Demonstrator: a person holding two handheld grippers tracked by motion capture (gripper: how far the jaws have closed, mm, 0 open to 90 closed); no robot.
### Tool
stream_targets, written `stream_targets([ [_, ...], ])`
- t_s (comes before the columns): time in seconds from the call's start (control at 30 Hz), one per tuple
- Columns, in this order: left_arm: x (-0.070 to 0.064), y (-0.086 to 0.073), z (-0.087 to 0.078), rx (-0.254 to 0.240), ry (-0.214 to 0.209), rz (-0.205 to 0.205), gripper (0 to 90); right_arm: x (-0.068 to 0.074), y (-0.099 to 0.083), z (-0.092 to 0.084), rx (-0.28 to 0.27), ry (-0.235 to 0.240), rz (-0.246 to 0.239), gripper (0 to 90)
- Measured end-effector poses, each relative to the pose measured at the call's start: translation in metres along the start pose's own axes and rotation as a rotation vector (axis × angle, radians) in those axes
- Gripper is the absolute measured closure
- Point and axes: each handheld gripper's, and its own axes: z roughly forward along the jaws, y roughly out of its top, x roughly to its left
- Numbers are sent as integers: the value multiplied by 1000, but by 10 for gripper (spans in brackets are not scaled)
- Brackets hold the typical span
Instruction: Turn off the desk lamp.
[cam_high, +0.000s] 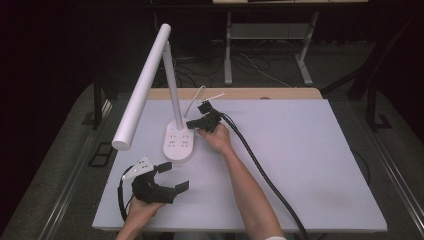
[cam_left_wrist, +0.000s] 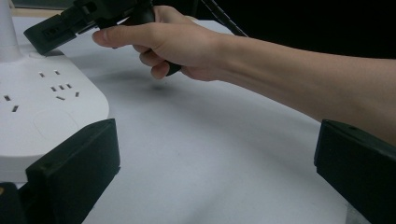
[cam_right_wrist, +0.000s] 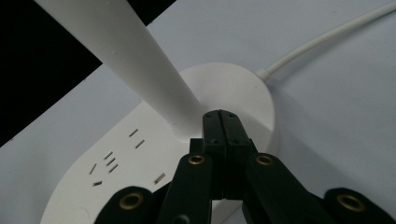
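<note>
Two tongs work over a pale table (cam_high: 310, 165), one in each of the person's hands. The left tongs (cam_high: 172, 176) sit near the table's near-left corner with their jaws spread wide and nothing between them; in the left gripper view the two black jaws stand far apart at the bottom corners, both cut off by the frame edge. The right tongs (cam_high: 192, 123) are held by the right hand (cam_high: 216, 136) at the foot of a white desk lamp (cam_high: 145, 85), whose base (cam_high: 180, 145) doubles as a power strip with socket slots on top. In the right gripper view the jaws are pressed fully together, tips meeting right at the spot where the lamp's stem (cam_right_wrist: 140, 60) joins the base; whether the tips touch the plastic or just hover beside it is hard to make out, and nothing is seen pinched between them. The lamp's long tubular head reaches out toward the near-left, and its upper end is cut off in the right gripper view. A white cord (cam_right_wrist: 322, 39) leaves the back of the base and runs off the frame. In the left gripper view the right hand wraps the tongs' handle, hiding most of it, and only a corner of the base is seen.
</note>
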Motion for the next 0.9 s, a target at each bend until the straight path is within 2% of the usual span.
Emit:
stream_targets([
  [0.17, 0, 0, -1, -4, -2, -3, 0, 3, 1, 0, 3, -21, -21, 900],
  [0.4, 0, 0, -1, -2, 1, -4, 0, 4, 1, 0, -7, -15, -4, 900],
  [0.9, 0, 0, 1, -2, 3, -4, 0, 7, 0, 2, -15, -45, -28, 900],
])
